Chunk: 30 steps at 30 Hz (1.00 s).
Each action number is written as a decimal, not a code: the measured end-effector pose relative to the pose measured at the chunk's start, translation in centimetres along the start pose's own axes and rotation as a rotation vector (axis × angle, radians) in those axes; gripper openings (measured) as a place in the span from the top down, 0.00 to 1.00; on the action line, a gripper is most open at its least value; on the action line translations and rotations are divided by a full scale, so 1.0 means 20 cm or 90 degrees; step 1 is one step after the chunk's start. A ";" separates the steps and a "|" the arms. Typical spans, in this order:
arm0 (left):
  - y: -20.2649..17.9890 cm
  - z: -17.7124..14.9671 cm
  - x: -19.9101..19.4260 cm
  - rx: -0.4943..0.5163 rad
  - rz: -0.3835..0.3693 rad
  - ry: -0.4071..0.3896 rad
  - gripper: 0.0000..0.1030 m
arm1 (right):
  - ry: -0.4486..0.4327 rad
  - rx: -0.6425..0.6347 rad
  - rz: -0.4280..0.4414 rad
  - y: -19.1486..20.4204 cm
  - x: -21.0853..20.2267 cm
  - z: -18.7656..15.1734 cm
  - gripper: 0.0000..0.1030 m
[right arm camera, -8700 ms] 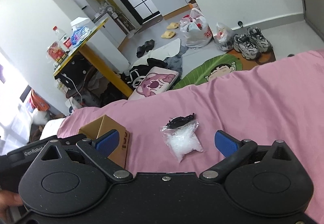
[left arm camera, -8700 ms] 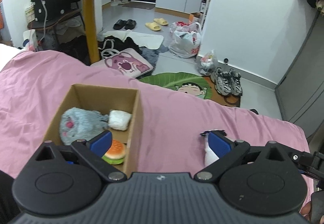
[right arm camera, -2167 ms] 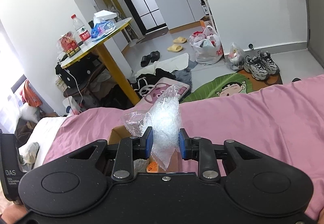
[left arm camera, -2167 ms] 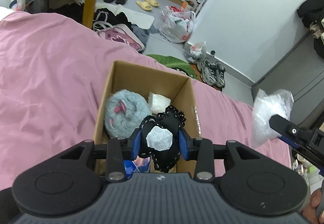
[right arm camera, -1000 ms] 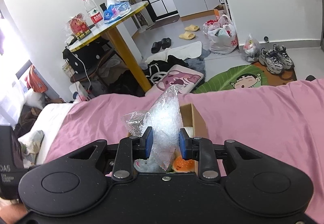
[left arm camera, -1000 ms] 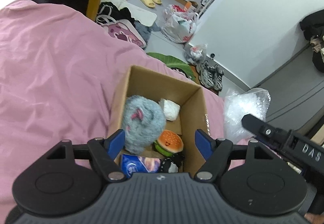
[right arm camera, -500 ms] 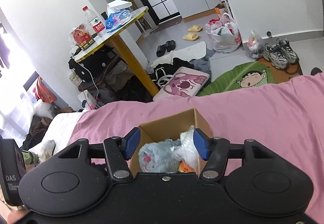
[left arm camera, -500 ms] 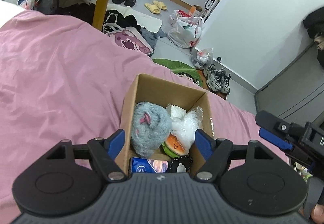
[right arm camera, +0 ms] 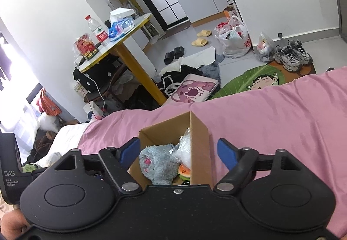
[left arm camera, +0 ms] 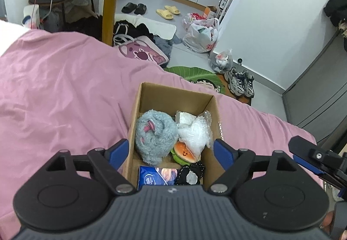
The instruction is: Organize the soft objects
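Observation:
A cardboard box [left arm camera: 177, 93] sits on the pink bedspread [left arm camera: 65, 92]. Inside lie a grey plush toy [left arm camera: 153, 132], a clear plastic bag [left arm camera: 196, 131], a burger plush [left arm camera: 185, 153], a blue tissue pack [left arm camera: 158, 178] and a black pouch [left arm camera: 190, 176]. My left gripper [left arm camera: 171, 153] hangs open above the box's near end, holding nothing. From the other side, my right gripper [right arm camera: 179, 153] is open over the same box [right arm camera: 198, 153], with the grey plush [right arm camera: 158, 163] and the bag [right arm camera: 184, 147] showing between its fingers.
Beyond the bed's edge the floor holds a green leaf mat [left arm camera: 195, 76], sneakers [left arm camera: 240, 84], a pink cushion [left arm camera: 141, 53], plastic bags [left arm camera: 200, 36] and slippers. A yellow-legged round table [right arm camera: 121, 38] carries a bottle and packets. A grey cabinet [left arm camera: 321, 92] stands right.
Over the last second my right gripper opened and dropped the clear bag into the box; both grippers have since drawn back slightly. Earlier, the left gripper let the black pouch go there.

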<state>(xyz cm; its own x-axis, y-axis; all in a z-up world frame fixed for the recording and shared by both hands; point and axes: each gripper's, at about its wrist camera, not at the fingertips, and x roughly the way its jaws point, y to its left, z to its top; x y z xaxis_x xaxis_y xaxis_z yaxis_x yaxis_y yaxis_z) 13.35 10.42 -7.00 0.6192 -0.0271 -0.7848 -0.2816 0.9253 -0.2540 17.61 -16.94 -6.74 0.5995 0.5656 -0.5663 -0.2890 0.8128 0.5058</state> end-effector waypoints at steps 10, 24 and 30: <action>-0.15 -0.10 -0.10 0.042 0.039 -0.027 0.11 | -0.031 -0.019 -0.004 -0.14 -0.16 -0.06 0.02; -0.31 -0.18 -0.30 0.075 0.075 -0.082 0.00 | -0.066 -0.017 0.001 -0.26 -0.36 -0.09 0.00; -0.34 -0.24 -0.35 0.079 0.082 -0.089 0.00 | -0.071 -0.015 -0.006 -0.30 -0.42 -0.12 0.00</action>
<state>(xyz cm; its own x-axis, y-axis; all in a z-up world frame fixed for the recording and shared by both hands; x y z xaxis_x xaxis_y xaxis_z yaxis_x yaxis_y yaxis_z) 7.43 2.50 -2.45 0.6816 0.1383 -0.7185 -0.2777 0.9574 -0.0791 12.44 -26.16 -6.57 0.6808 0.5398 -0.4951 -0.2995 0.8220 0.4843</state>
